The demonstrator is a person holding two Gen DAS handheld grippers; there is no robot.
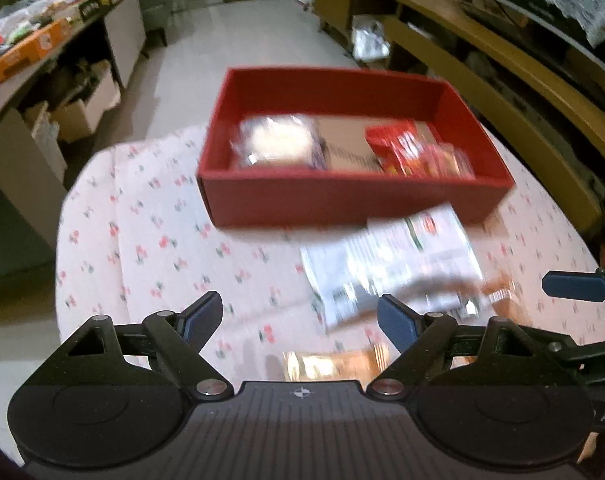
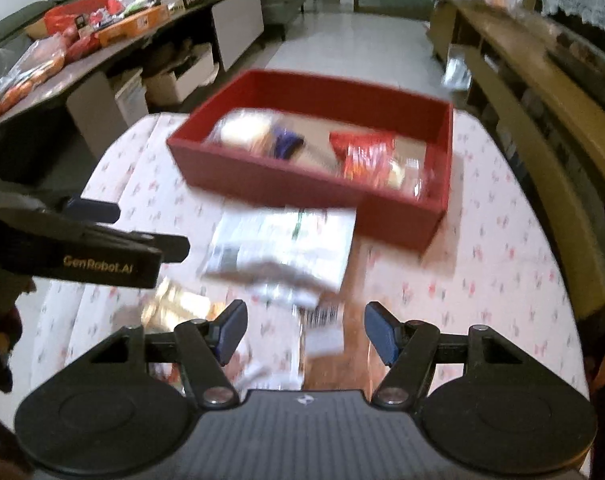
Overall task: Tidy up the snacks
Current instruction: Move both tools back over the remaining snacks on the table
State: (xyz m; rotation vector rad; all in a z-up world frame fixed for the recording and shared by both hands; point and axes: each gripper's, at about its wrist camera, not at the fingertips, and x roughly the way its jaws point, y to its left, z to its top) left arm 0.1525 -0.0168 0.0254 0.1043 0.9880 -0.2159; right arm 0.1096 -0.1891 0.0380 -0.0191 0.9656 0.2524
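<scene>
One red box (image 1: pixel 354 200) holds two snack packs, one pale (image 1: pixel 278 142) and one red (image 1: pixel 410 148); one white packet (image 1: pixel 394 252) lies below it mid-frame.

You cannot read the print on the white packet (image 1: pixel 390 260), smeared by motion blur. The packets in the red box (image 2: pixel 262 176) blur too, and your gripper body hides the counter's near edge.
</scene>
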